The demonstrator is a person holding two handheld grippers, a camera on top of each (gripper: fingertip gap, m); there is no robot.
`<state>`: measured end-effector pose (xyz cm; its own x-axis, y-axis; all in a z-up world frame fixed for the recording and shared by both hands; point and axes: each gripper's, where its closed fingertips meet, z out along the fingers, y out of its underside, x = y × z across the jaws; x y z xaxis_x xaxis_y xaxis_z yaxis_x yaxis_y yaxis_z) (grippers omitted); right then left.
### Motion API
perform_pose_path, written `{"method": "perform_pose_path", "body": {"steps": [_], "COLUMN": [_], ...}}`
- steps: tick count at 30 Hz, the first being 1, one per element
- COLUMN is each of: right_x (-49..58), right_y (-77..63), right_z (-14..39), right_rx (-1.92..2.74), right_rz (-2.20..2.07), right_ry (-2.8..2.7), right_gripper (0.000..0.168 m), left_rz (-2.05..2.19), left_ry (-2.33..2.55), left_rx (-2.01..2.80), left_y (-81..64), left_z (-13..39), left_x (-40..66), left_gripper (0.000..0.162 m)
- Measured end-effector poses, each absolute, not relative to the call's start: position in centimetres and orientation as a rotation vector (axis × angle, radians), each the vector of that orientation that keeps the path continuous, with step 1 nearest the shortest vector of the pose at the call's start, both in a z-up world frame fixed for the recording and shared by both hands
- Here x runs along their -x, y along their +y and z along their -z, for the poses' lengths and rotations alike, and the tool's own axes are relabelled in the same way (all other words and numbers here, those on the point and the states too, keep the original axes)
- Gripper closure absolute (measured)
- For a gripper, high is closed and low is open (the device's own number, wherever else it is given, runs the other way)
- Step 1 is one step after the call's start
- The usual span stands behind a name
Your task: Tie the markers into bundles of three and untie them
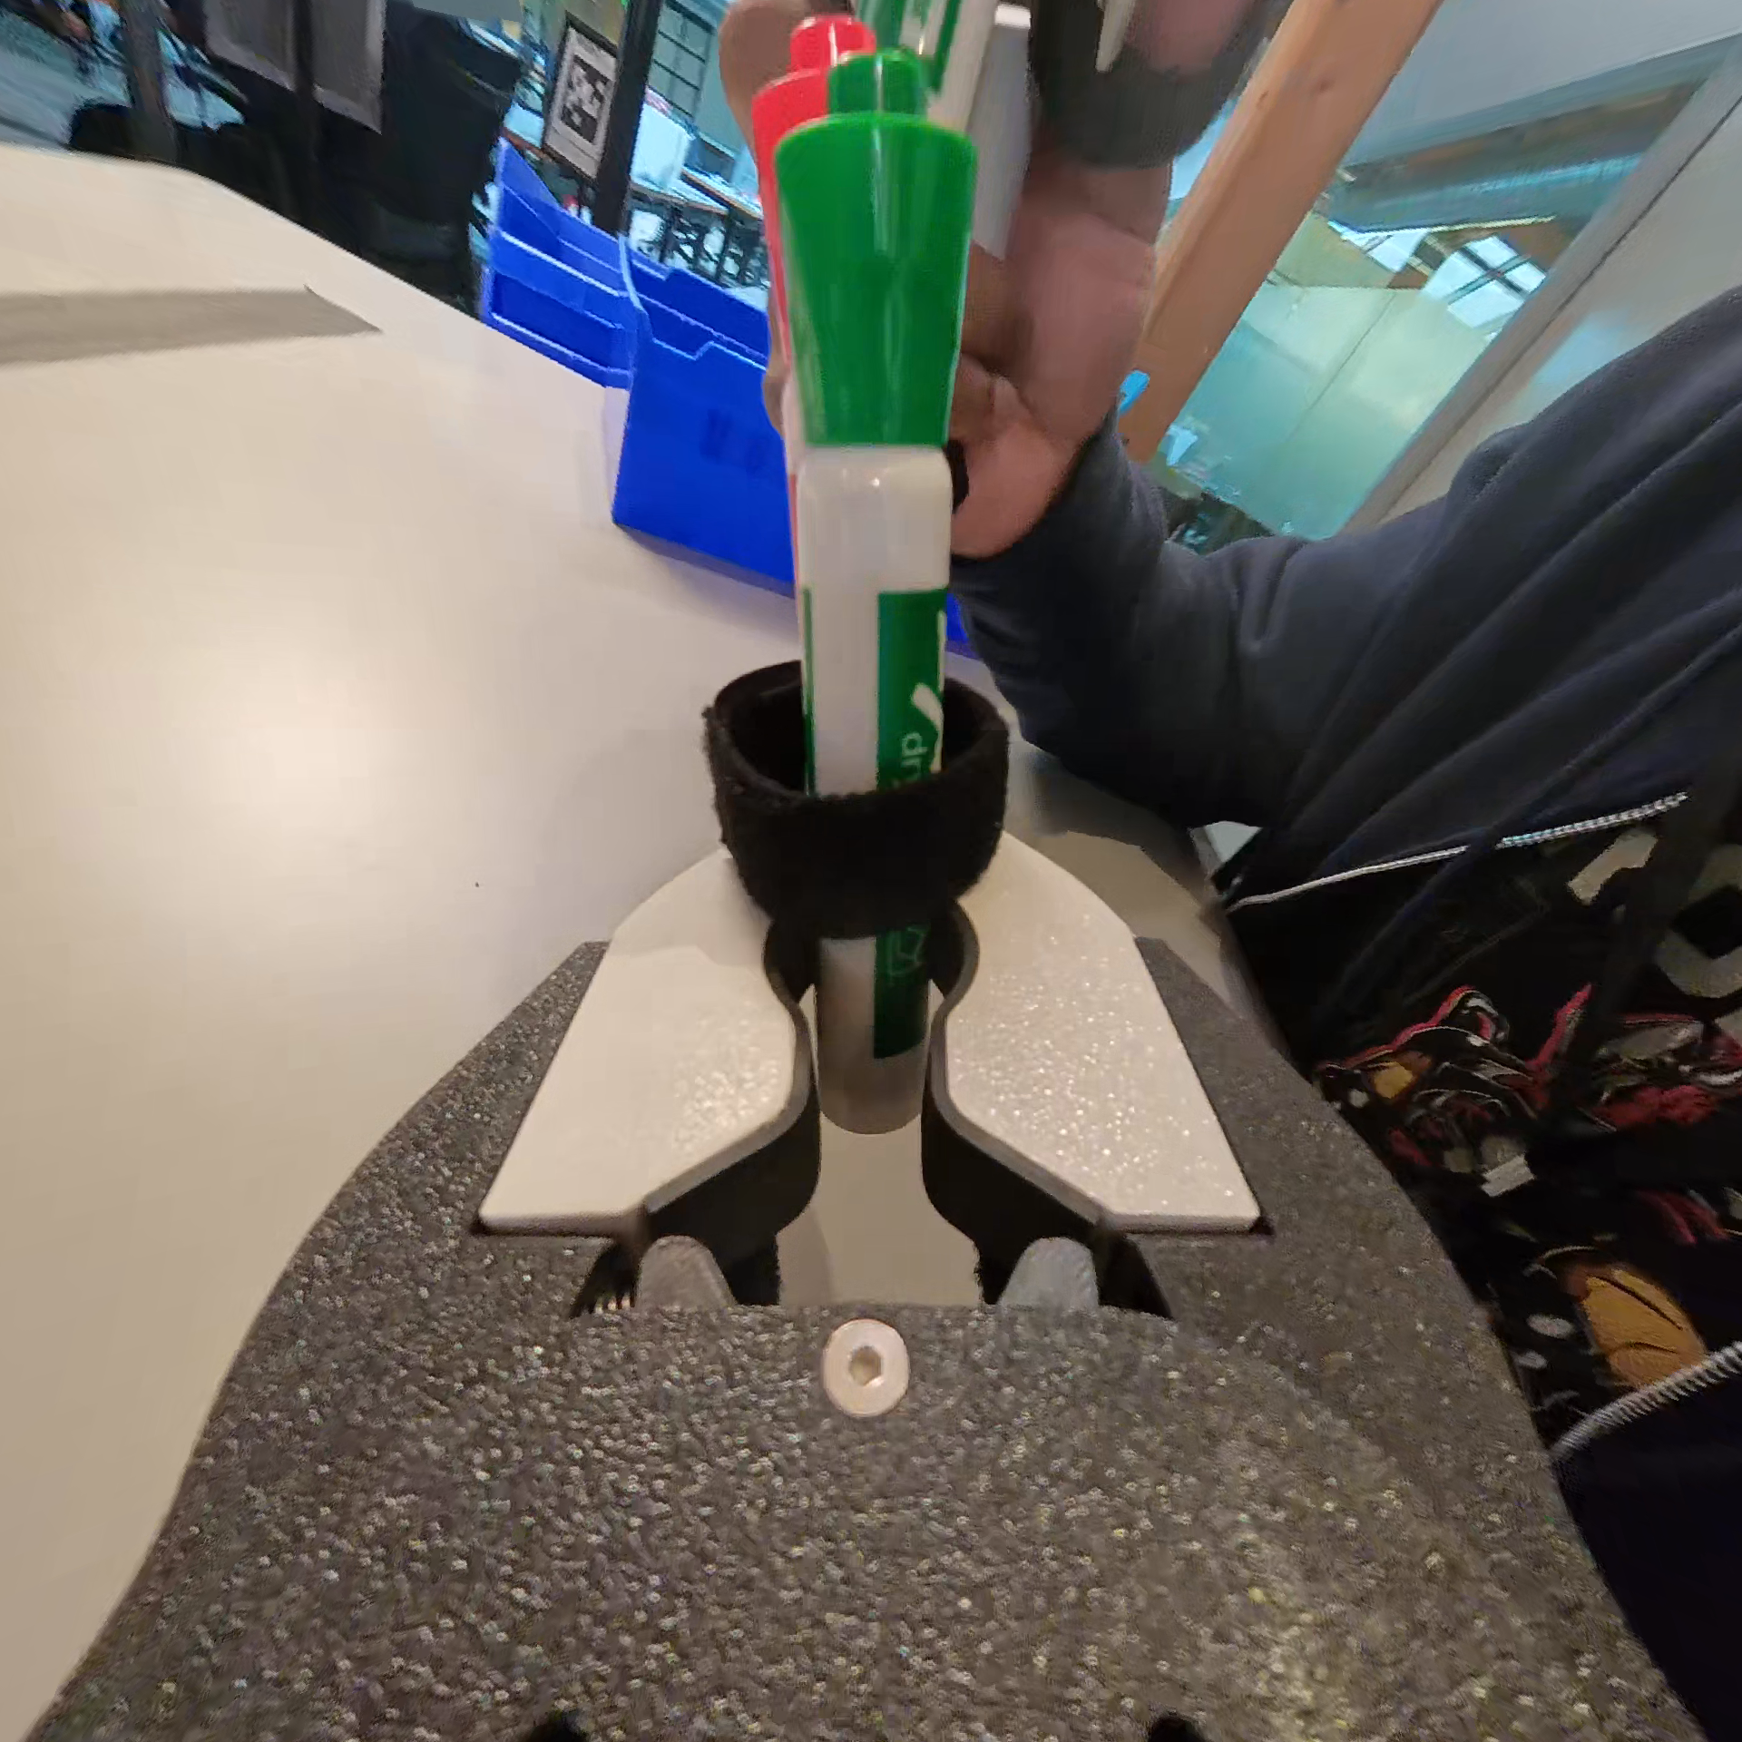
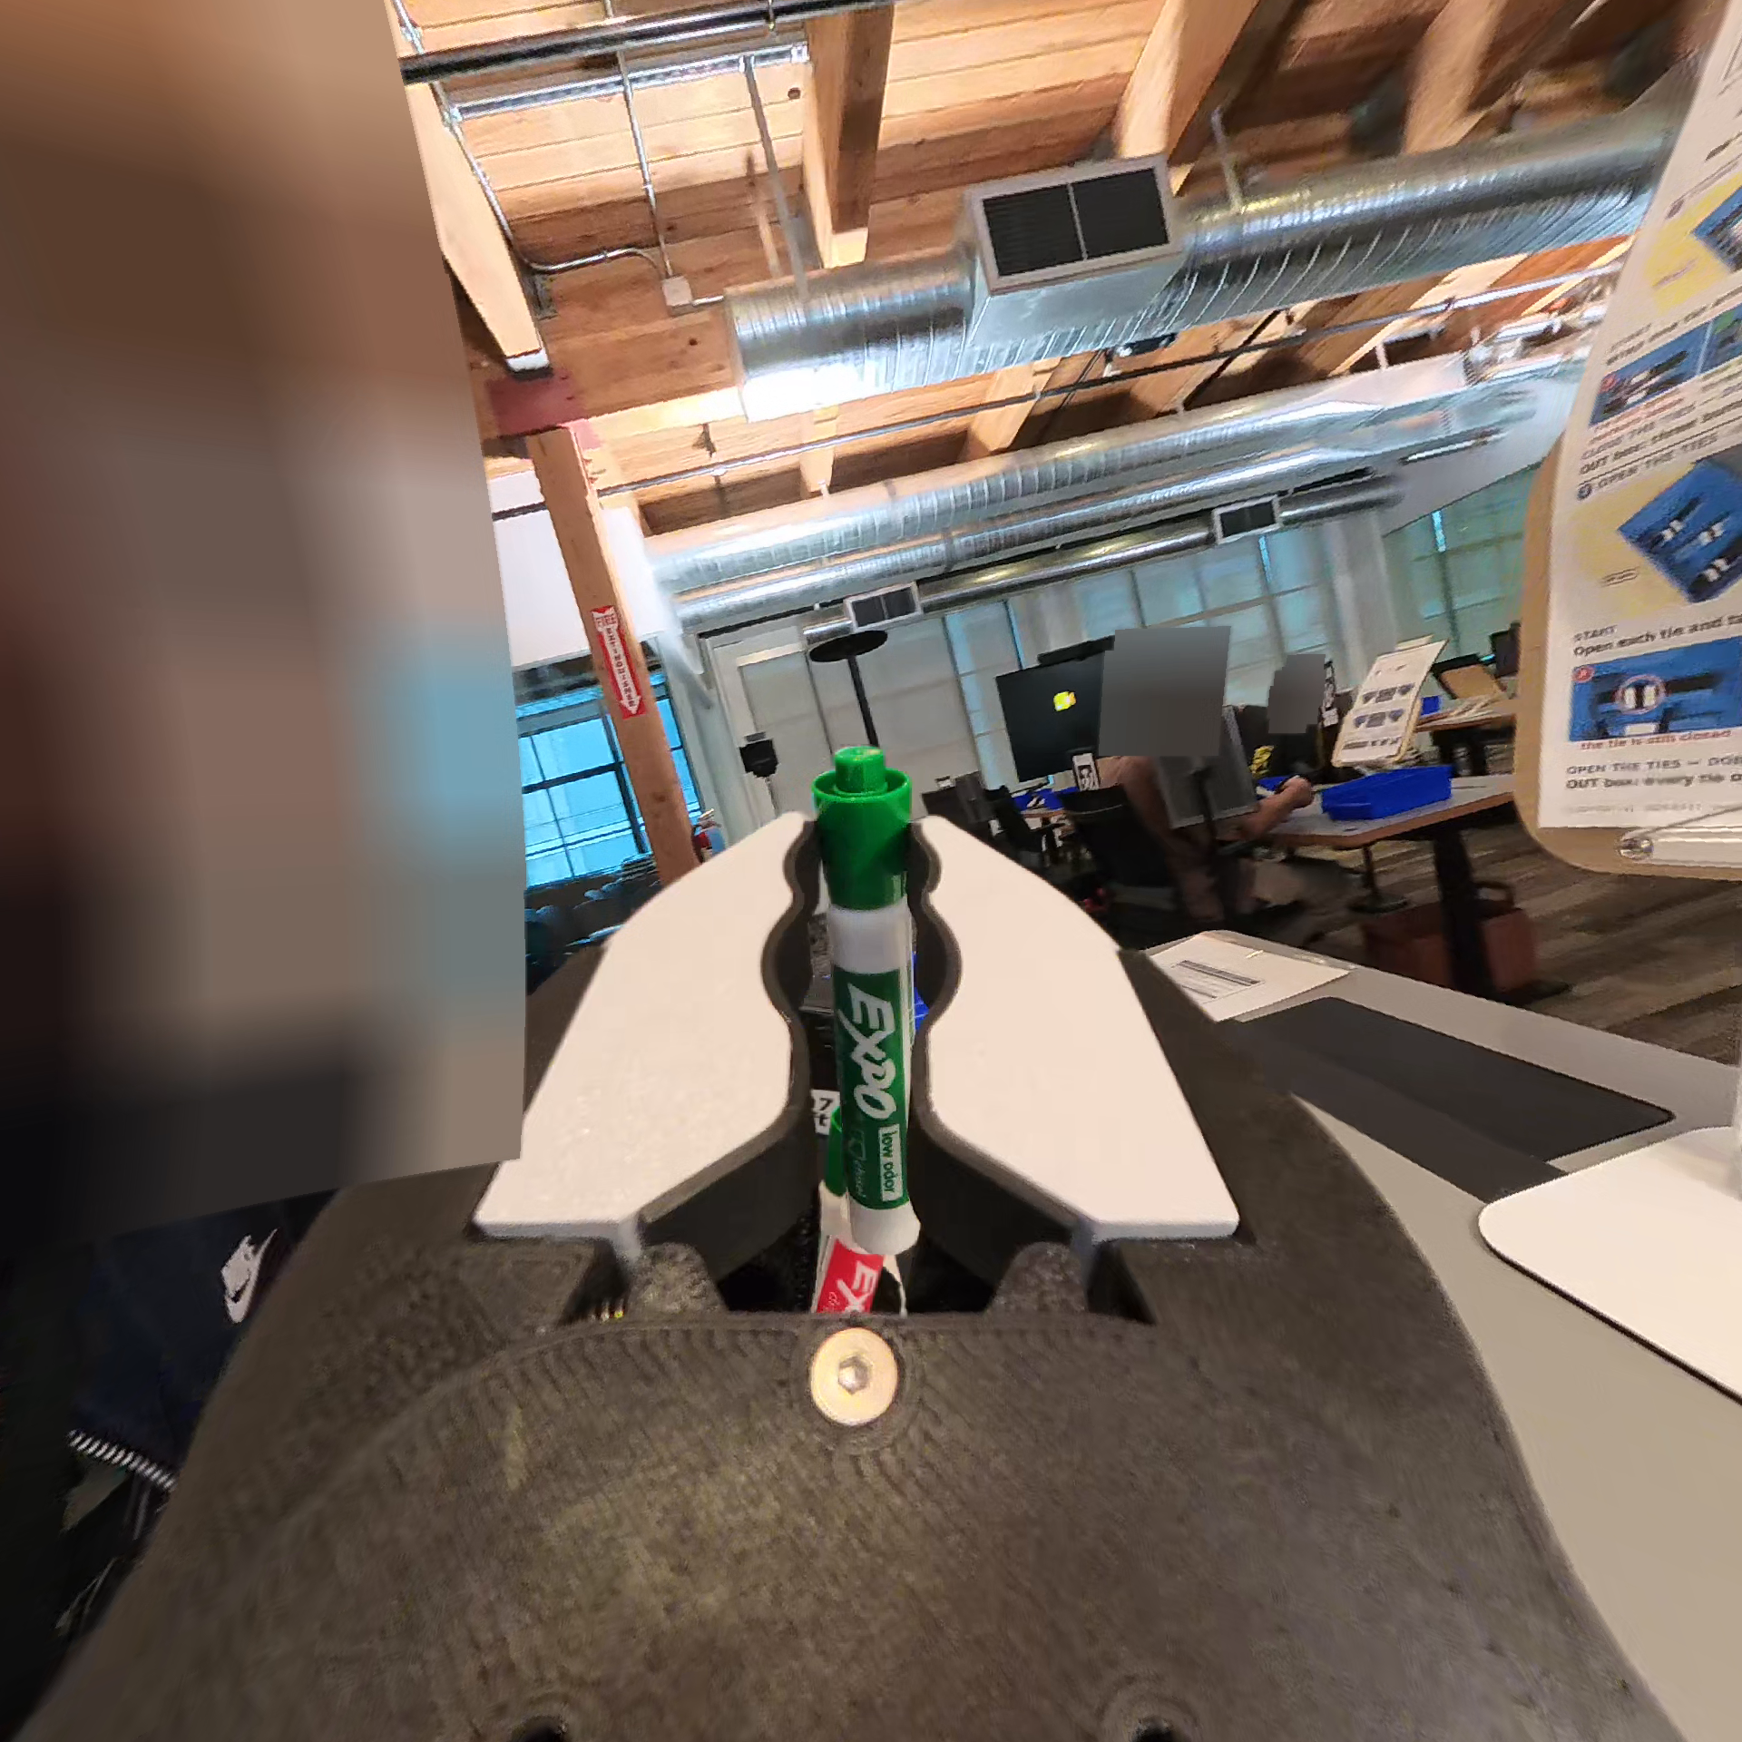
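Above the worktop (image 1: 283, 754), green markers (image 1: 872, 566) are pinched upright by both grippers' jaws, the black strap (image 1: 853, 820) looped around the left-held one, blue bins (image 1: 698, 377) behind.

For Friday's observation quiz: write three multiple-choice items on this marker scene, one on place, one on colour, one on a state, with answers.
1. Where is the black strap?
A. looped around a green marker
B. flat on the table
C. in the blue bin

2. What colour is the nearest marker's cap?
A. blue
B. green
C. black

3. How is the right gripper?
A. wide open, holding nothing
B. shut on a green marker
C. out of view

Answers: 1 A, the loop encircles the green marker; 2 B, green cap above white barrel; 3 B, its fingers press a green marker.
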<state>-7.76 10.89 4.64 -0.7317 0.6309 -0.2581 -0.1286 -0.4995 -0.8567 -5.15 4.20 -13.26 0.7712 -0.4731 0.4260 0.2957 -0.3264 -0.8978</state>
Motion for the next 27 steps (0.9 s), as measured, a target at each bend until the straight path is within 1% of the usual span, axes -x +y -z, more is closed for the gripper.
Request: {"method": "perform_pose_path", "body": {"steps": [5, 10, 12, 15, 17, 21, 24, 27], "right_x": [7.0, 6.9, 6.4, 4.9, 4.1, 4.1, 4.6, 5.6], "right_y": [8.6, 6.3, 5.8, 5.3, 5.4, 6.4, 7.8, 8.0], "right_z": [-4.0, -2.7, -3.0, -4.8, -6.1, -7.5, -7.6, -6.0], "right_rx": [0.727, 0.676, 0.635, 0.532, 0.490, 0.456, 0.493, 0.579], "right_rz": [-2.277, -2.190, -2.170, -2.192, -2.175, -2.115, -2.195, -2.358], "right_ry": [-1.169, -1.171, -1.169, -1.172, -1.170, -1.212, -1.221, -1.262], "right_gripper": [0.151, 0.151, 0.151, 0.151, 0.151, 0.151, 0.151, 0.151], "left_rz": [0.560, 0.147, -0.020, -0.254, -0.252, -0.058, 0.043, 0.062], "left_ry": [0.102, 0.101, 0.121, 0.201, 0.214, 0.271, 0.428, 0.502], "left_rx": [1.779, 1.795, 1.785, 1.777, 1.788, 1.797, 1.772, 1.775], "left_y": [4.9, 5.2, 5.0, 4.6, 4.7, 5.0, 4.7, 4.6], "left_z": [13.6, 13.1, 12.7, 12.4, 12.5, 13.0, 13.3, 13.7], "left_x": [6.6, 8.9, 9.7, 10.6, 10.5, 8.1, 5.2, 3.8], "left_gripper": [0.141, 0.141, 0.141, 0.141, 0.141, 0.141, 0.142, 0.142]}}
